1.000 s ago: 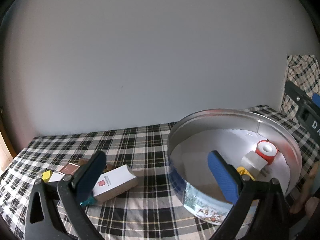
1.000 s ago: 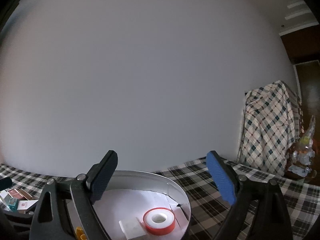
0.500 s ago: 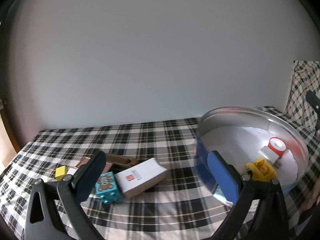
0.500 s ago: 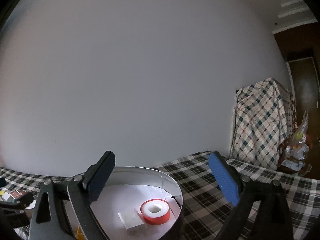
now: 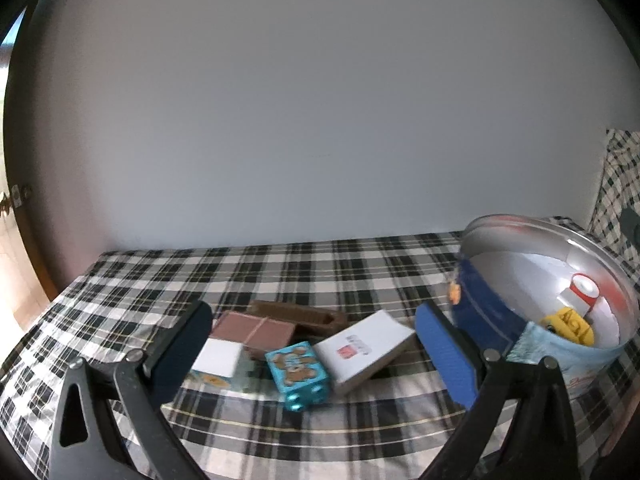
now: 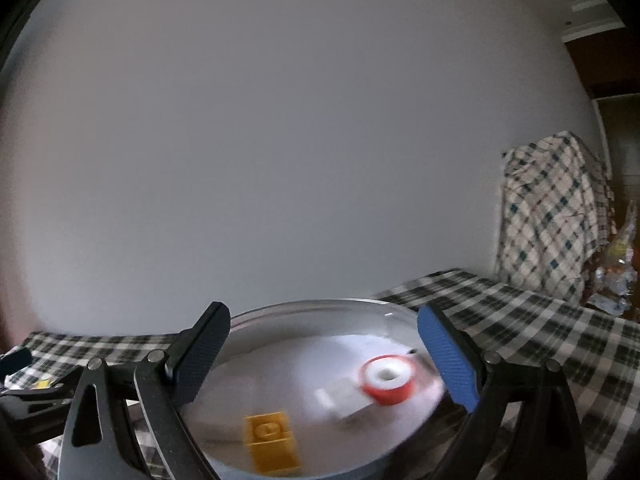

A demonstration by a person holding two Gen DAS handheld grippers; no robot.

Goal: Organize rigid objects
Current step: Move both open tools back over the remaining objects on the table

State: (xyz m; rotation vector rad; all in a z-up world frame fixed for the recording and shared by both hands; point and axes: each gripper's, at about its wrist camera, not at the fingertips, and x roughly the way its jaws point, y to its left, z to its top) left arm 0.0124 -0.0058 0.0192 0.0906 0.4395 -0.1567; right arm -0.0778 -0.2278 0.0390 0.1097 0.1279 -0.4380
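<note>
A round metal tin (image 5: 500, 320) (image 6: 280, 312) stands on the plaid cloth and holds a red-and-white tape roll (image 6: 387, 378), a white block (image 6: 340, 398) and a yellow brick (image 6: 272, 446). Left of the tin lie a white box (image 5: 366, 346), a teal bear block (image 5: 299, 374), a brown-and-white box (image 5: 240, 338) and a brown wooden piece (image 5: 298, 316). My left gripper (image 5: 312, 354) hangs open above these loose pieces, nothing between its fingers. My right gripper (image 6: 320, 360) is open over the tin, empty.
The plaid-covered surface (image 5: 280, 272) ends at a plain grey wall. A plaid-draped piece of furniture (image 6: 556, 216) stands at the right with shiny wrapped items (image 6: 616, 276) beside it. The other gripper's black frame (image 6: 24, 396) shows at the far left of the right wrist view.
My left gripper has swung left from the tin to over the loose boxes and blocks. My right gripper has dipped closer to the tin; the view is blurred. Both stay open.
</note>
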